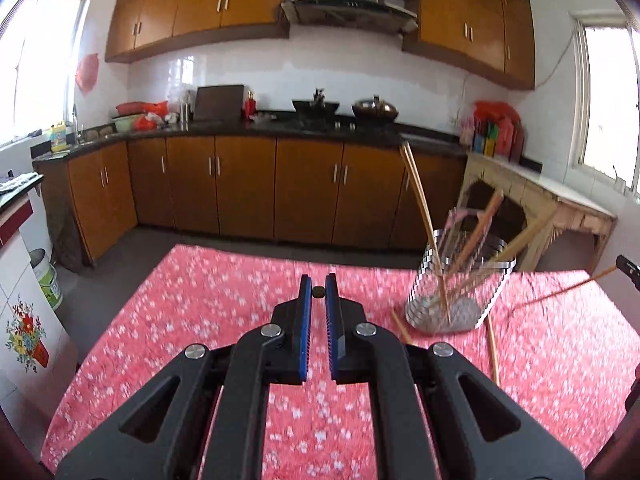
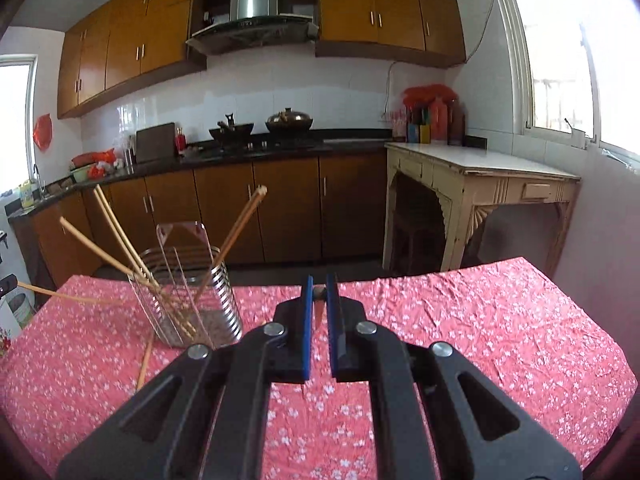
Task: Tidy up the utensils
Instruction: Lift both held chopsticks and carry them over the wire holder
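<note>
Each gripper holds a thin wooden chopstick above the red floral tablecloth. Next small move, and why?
Probably swing the right gripper toward the round wire metal holder until its chopstick has its tip over the open top: that tip now sits beside the holder, not in it.

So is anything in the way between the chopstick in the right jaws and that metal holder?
Nothing visible: only open tablecloth lies between the chopstick and the holder. Chopsticks already inside lean across its mouth, though, so dropping it in may be crowded.
</note>
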`<state>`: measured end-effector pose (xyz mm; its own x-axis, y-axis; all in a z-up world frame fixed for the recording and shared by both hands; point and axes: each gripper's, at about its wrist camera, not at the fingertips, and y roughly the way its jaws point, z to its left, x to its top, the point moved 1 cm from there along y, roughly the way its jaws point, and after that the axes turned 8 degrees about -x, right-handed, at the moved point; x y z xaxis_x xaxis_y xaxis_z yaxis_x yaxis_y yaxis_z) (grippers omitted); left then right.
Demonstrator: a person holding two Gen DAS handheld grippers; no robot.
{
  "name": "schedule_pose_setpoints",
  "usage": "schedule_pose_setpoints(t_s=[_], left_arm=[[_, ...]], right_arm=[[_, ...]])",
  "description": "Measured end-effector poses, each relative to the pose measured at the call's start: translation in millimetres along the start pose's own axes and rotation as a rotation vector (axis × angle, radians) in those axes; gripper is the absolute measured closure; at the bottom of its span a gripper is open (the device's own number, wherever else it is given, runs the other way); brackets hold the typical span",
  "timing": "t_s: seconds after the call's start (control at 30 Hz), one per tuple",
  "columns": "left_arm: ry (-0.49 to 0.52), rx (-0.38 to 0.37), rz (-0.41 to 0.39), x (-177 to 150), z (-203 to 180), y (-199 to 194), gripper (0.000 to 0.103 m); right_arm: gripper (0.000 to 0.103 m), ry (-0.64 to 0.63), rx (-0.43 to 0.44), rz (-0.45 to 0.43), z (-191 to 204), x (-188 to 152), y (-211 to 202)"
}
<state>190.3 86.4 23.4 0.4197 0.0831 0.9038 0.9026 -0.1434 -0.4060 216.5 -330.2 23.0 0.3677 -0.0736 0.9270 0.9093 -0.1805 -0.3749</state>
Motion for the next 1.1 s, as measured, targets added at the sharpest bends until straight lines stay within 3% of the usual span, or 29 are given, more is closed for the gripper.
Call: schedule_pose_setpoints(t_s=[0.23,0.57,1.1], left_arm=[[-0.031,-0.002,-0.059,27.6,6.1,-1.9,0.096],[-0.027,-0.018,-0.098,40.1,-1.9,-11.2,0.096],[0.008,-0.119,-0.132,56.0,-34.3,-37.2,0.096]], right_arm=[[0.096,0.038,0.017,-0.041,1.4,24.7,-3.1],[0.096,0.076,0.056,-0.063,-1.8,44.7,-11.6],[0.096,0.111,0.162,-0.071,-8.3,59.7,-49.6]])
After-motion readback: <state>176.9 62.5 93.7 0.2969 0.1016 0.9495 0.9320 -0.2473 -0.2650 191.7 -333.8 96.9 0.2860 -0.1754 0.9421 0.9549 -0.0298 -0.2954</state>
